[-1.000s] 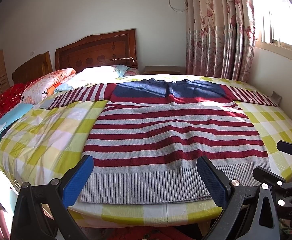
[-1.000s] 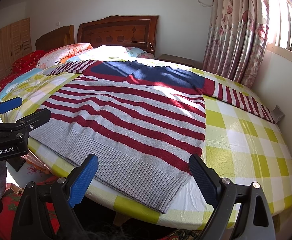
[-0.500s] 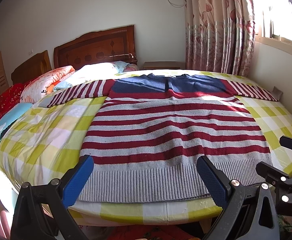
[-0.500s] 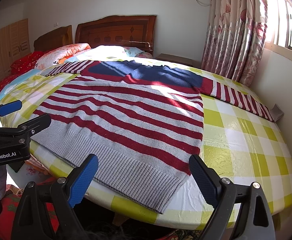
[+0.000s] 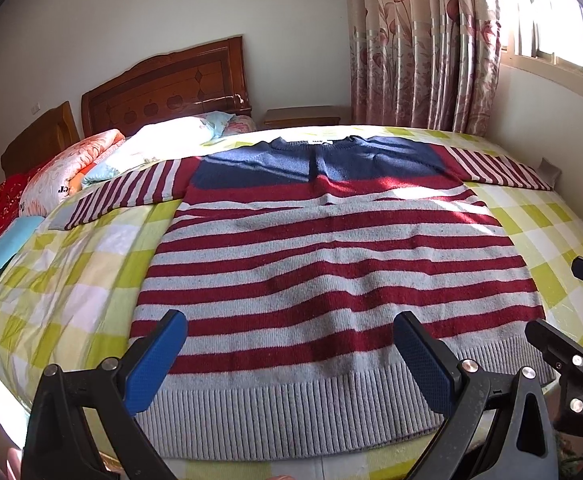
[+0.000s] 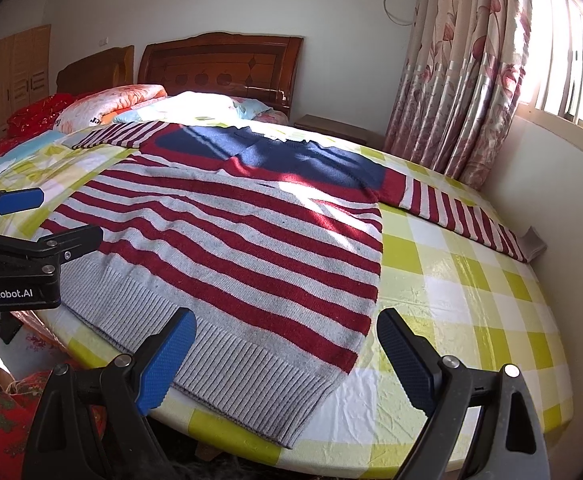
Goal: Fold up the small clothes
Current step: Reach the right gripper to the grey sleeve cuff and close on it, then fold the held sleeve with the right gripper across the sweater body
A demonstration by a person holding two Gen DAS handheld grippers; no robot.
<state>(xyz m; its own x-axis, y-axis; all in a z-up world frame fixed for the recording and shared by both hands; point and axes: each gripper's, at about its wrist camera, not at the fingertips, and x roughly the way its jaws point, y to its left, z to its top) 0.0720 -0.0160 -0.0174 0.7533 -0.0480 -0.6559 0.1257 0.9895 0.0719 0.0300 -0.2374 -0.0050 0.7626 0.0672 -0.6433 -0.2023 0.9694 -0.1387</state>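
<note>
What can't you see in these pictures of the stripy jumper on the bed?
- White neck label: too small to read, left wrist view.
- Sweater underside: hidden against the checked sheet.
- Right sleeve cuff: bunched against the wall, right wrist view.
- The person holding the open left tongs and right tongs: outside both views.

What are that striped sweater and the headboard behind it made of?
The striped sweater looks like knitted yarn, wool or acrylic: visible ribbing at the hem, matte fuzzy surface. The headboard looks like carved wood with a glossy varnish; sunlight glints off its panels.
</note>
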